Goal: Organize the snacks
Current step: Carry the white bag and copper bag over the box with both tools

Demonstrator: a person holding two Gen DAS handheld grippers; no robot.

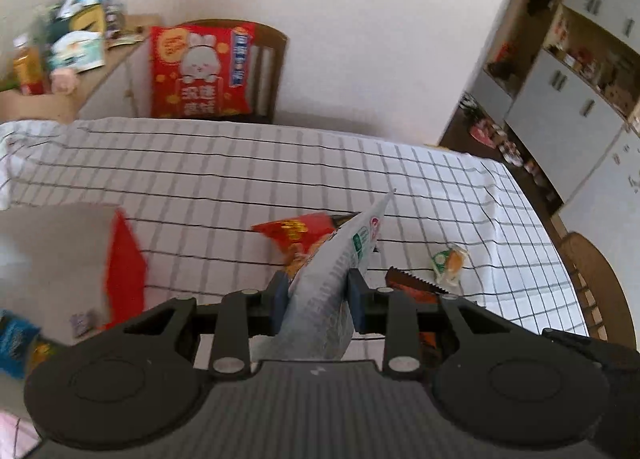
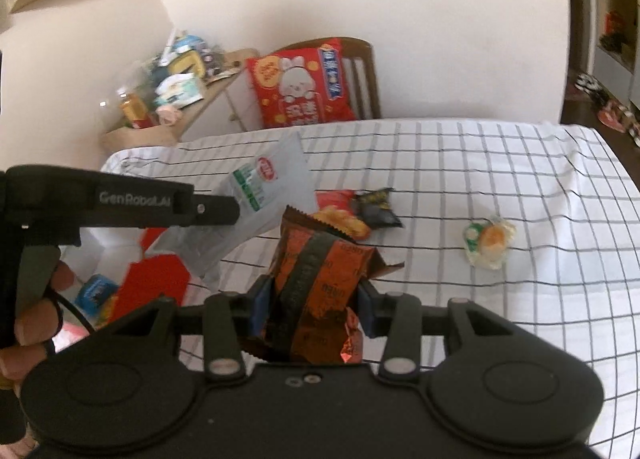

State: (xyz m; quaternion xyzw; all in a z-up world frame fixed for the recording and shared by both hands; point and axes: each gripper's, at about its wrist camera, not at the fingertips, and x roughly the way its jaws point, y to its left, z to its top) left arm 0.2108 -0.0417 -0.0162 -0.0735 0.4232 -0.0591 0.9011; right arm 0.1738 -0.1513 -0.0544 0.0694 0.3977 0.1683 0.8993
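Note:
My left gripper (image 1: 318, 301) is shut on a silvery grey snack packet (image 1: 332, 279), held on edge above the checked tablecloth (image 1: 240, 171); the same packet (image 2: 264, 195) shows in the right wrist view, pinched by the left gripper (image 2: 236, 213). My right gripper (image 2: 312, 313) is shut on a brown and orange snack bag (image 2: 320, 279), lifted over the cloth; its serrated edge (image 1: 414, 283) shows beside the left gripper. On the cloth lie a red chips bag (image 2: 334, 205), a small black packet (image 2: 376, 209) and a clear-wrapped yellow pastry (image 2: 490, 241) (image 1: 450, 263).
A red box (image 1: 124, 271) (image 2: 154, 287) with blue packets beside it sits at the left. A chair (image 1: 268, 59) with a red cushion (image 1: 200, 71) stands behind the table. A cluttered side shelf (image 1: 60, 55) is at the back left, white cabinets (image 1: 560, 99) at the right.

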